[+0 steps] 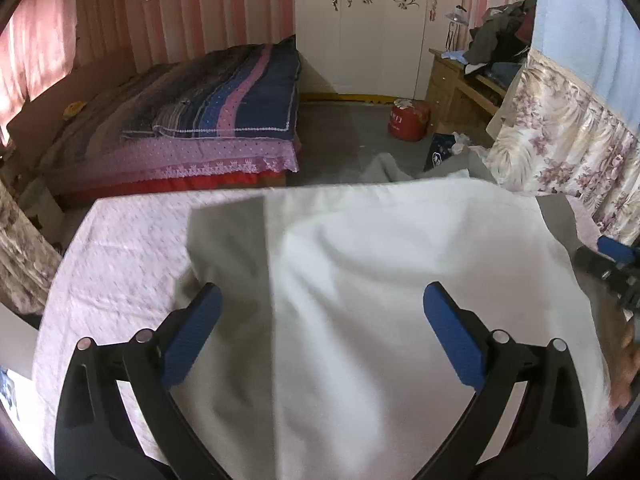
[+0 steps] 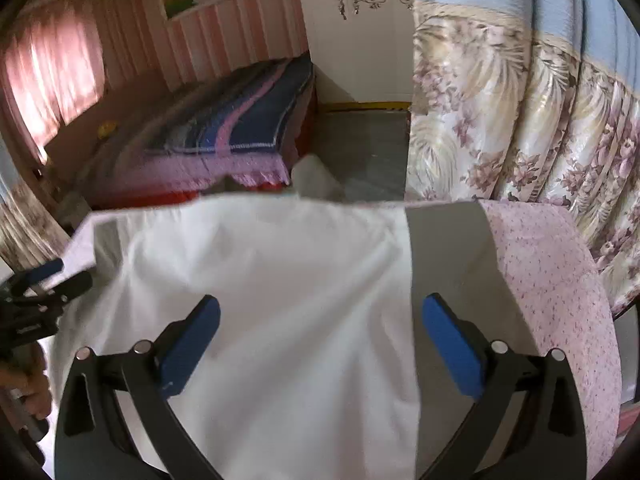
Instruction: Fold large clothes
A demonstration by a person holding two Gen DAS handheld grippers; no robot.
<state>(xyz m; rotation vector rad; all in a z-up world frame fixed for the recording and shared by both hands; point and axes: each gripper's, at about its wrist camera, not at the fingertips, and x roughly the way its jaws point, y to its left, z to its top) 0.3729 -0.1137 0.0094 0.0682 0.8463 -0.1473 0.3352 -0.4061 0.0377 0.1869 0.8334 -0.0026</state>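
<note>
Right now the biggest thing under me is the tabletop [image 1: 120, 248], covered w/ a pink dotted cloth, and the white garment [image 1: 380, 260] lies spread across most of it, far edge hanging off the back toward the floor. A grey layer [image 1: 228, 240] shows at its left side in the left wrist view and again at its right side in the right wrist view [image 2: 448, 248]; can't tell if that's lining, a second item or shadow.

Both tools hover over the near part of the cloth. Left gripper [image 1: 320, 336]: jaws spread wide, nothing between them. Right gripper [image 2: 320, 344]: same, released, holding nothing.

My read: I'm about to take hold for a fold. To do it well I'd drop each set of jaws onto an edge or corner on its own side, not mid-panel, pinch all layers together, lift both sides evenly and carry them over w/o dragging the pink cloth along. Wrinkles across the middle want a light outward pull first. Frames are a bit blurred, so I'd settle before closing.

Smaller stuff: red container [image 1: 408, 122] on the floor past the bed [image 1: 224, 120] has pale markings, too small to read. White wardrobe [image 1: 380, 40] carries red and black swirl decals, no legible words.
</note>
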